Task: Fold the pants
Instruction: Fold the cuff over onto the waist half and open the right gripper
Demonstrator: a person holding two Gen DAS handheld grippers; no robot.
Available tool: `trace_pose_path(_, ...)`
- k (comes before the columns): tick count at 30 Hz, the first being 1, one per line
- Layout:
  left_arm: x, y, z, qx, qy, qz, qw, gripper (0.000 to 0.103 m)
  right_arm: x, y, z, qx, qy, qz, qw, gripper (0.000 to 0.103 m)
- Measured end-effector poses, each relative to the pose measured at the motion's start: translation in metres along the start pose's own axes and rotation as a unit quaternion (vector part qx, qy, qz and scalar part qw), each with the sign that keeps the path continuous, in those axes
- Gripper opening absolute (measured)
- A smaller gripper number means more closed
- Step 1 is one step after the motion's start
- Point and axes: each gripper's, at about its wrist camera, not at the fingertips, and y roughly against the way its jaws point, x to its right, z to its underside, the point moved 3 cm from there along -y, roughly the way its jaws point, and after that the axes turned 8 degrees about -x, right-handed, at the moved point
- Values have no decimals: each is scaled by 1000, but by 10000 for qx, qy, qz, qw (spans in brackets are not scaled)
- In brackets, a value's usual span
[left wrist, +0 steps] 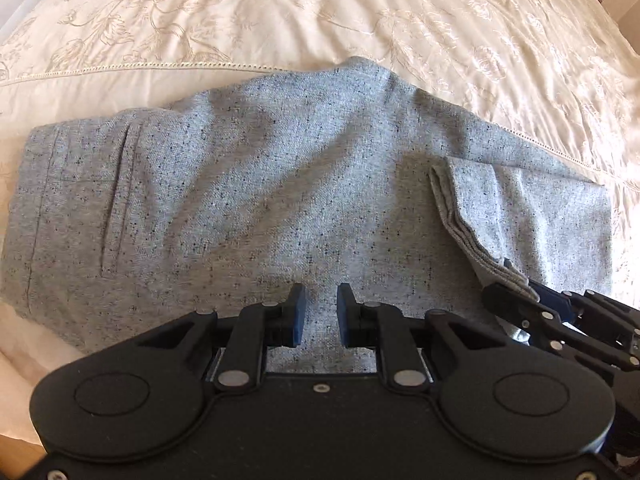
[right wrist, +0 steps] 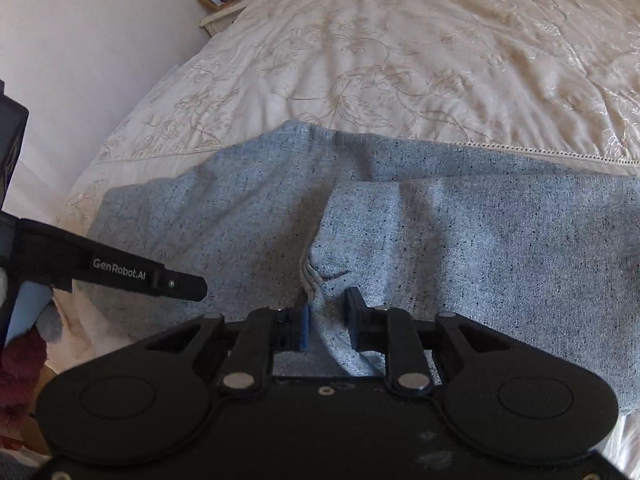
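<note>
Nearest the person, at the near edge of the cream embroidered bedspread [right wrist: 400, 60], the right gripper [right wrist: 329, 318] is angling down with the stacked leg hems [left wrist: 460, 216] of the speckled grey woven pants [left wrist: 240, 200] between its blue-padded fingers [right wrist: 305, 326]. The left pad is lying against the cloth while the right pad is standing off it, so the jaws are parted and are not pinching the fabric. That fits a release: the hems are resting on top of the body of the pants, about where a fold across the length would set them down.

Just beside it, toward the waist end, the left gripper [left wrist: 321, 312] is pointing steeply down over the middle of the pants, its jaws a little apart with nothing between them. It is probably waiting there to smooth the cloth or to take the next grip.

Farther out, the pants are lying across the near part of the bedspread, parallel to its near edge. The waist end with its slit pocket [left wrist: 116, 196] is lying toward the left edge, and the folded-back leg section is lying over the right half. The far side is bunching into a low ridge along the bedspread's stitched border line [left wrist: 160, 67], which may need flattening before another fold.

Beyond the far left corner of the bed, a small white bedside table [right wrist: 224, 16] is carrying a picture frame and some small items, too small to tell.
</note>
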Motion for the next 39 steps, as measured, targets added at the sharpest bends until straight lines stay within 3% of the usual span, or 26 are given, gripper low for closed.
trace_pose_path(3, 0, 7, -7, 109, -57, 113, 9999, 23, -6, 9, -2, -70, 110, -380, 9992, 29)
trace_pose_path(7, 18, 18, -21, 285, -230, 409, 9985, 23, -4, 38, 5, 203, 250, -148, 9994, 29)
trace_pose_path(11, 60, 16, -31, 317, -588, 672, 9955, 23, 45, 59, 9, 544, -729, 436, 9949, 29)
trace_pose_path(13, 79, 11, -28, 214, -794, 743, 9938, 23, 79, 66, 15, 594, -1298, 788, 9866, 22)
trace_pose_path(15, 99, 1, -19, 78, -1034, 767, 9916, 23, 108, 71, 24, 572, -1683, 1083, 9781, 3)
trace_pose_path(17, 111, -11, -5, -97, -1186, 727, 9902, 24, 135, 74, 41, 431, -1996, 1228, 9712, 3)
trace_pose_path(20, 113, -34, 16, -436, -1178, 428, 9912, 25, 169, 66, 64, -147, -2302, 1431, 9625, 2)
trace_pose_path(24, 104, -44, 30, -522, -800, 380, 9947, 29, 188, 62, 80, -500, -2454, 1312, 9592, 2)
trace_pose_path(32, 79, -5, 46, 41, 308, 211, 9993, 29, 163, 90, 57, -435, -1128, 880, 9888, 6)
trace_pose_path(36, 42, 4, 70, 151, 1280, 107, 9916, 29, 131, 82, 35, -497, -260, 333, 9979, 7)
trace_pose_path(39, 11, 11, 89, 237, 1848, 1, 9825, 29, 100, 66, 21, -611, 288, -12, 9977, 7)
